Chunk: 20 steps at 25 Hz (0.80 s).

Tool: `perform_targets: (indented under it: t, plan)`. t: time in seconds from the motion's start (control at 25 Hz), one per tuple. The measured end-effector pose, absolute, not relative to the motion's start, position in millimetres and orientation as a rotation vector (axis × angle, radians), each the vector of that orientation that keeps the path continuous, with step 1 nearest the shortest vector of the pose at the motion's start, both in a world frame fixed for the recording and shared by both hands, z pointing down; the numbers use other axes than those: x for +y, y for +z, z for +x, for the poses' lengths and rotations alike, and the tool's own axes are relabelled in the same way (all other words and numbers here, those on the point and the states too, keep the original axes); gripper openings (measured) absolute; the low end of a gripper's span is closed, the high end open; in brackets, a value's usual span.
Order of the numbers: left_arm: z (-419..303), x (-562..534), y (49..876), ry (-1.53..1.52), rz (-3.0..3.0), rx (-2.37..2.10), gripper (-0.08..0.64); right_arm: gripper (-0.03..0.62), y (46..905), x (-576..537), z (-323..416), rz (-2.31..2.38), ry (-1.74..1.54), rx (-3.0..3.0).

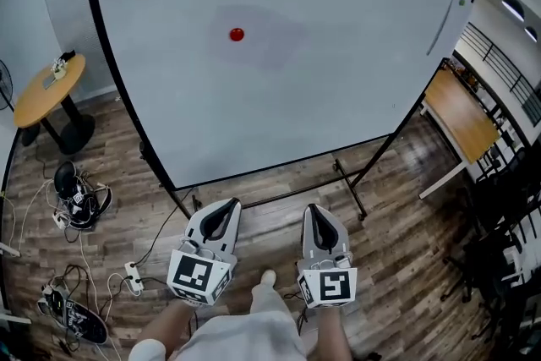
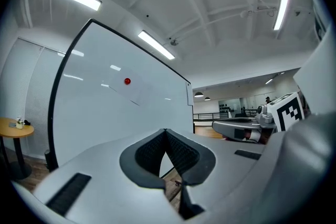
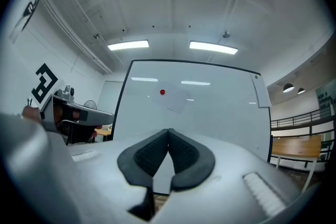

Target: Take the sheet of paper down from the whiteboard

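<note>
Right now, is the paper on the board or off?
On: the sheet lies flat against the whiteboard, with a red magnet on it.

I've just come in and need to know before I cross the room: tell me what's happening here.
A person stands facing a whiteboard, holding the left gripper and the right gripper low in front, short of the board. Both have their fingers shut with nothing between them. The sheet of paper hangs on the board under a red magnet, not yet touched.
</note>
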<state>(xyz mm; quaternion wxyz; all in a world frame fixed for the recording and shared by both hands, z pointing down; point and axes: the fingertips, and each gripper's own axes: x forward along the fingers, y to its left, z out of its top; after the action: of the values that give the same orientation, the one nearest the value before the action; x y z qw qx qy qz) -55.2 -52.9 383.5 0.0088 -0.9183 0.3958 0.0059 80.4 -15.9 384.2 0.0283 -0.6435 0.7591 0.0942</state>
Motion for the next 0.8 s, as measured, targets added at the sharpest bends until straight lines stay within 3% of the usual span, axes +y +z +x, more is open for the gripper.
perform_targets:
  t: [0.36,0.8]
  plan:
    - [12,-140,357,0.014,-2.788,1.313,0.006,0.008,360,-108,142,-1.855,0.319,2.412]
    - [12,-189,331,0.065,-2.729,1.353,0.006,0.009,330,-168,141,-1.768,0.349,2.445]
